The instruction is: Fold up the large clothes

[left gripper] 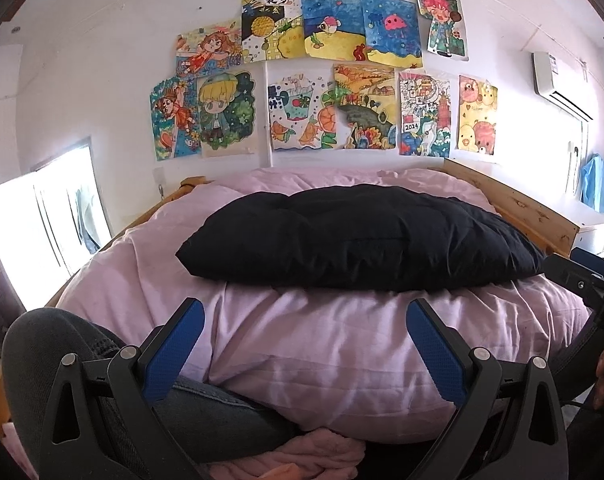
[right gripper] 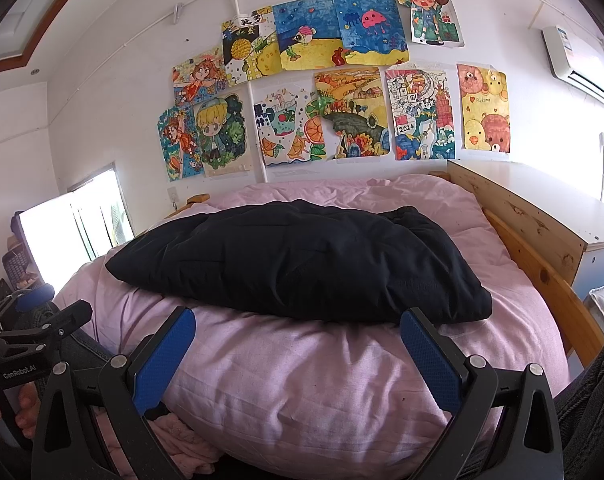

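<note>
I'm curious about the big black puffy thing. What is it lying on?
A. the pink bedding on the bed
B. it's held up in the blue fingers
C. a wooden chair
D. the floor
A: the black folded garment lies flat on the pink bedding, and both grippers' fingers are open and empty in front of it.

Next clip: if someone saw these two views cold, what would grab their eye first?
Probably the puffy black quilted garment, lying in a compact bundle in the middle of the pink-covered bed. Above it, a cluster of bright children's drawings covers the white wall. In the foreground, the left hand-held gripper and right hand-held gripper both hang open, holding nothing, short of the garment.
</note>
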The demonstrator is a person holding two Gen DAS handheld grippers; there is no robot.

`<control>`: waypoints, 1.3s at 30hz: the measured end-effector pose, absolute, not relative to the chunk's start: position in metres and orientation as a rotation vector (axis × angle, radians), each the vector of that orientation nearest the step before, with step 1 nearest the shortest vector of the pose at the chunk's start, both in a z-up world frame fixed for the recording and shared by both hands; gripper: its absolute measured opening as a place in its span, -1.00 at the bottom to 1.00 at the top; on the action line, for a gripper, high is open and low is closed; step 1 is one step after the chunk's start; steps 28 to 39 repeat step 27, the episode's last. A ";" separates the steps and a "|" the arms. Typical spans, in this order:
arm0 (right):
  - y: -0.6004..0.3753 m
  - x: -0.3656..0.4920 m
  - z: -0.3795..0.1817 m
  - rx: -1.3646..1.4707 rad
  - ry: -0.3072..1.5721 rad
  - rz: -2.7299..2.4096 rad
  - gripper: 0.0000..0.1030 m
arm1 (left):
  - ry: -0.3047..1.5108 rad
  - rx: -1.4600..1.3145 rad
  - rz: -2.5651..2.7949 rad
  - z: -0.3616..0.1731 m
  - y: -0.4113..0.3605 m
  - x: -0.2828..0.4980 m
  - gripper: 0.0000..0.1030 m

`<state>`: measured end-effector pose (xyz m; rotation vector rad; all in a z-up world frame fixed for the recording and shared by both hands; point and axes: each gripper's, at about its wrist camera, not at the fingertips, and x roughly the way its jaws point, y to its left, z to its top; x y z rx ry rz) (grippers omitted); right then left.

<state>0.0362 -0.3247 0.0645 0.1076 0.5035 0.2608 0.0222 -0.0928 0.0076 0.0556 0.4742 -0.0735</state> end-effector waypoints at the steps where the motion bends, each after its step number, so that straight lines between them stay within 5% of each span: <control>1: -0.325 0.036 0.065 0.108 0.504 0.261 1.00 | 0.473 0.057 -0.073 0.008 -0.093 0.023 0.93; 39: -0.324 0.036 0.066 0.111 0.506 0.259 1.00 | 0.469 0.064 -0.069 0.003 -0.098 0.019 0.93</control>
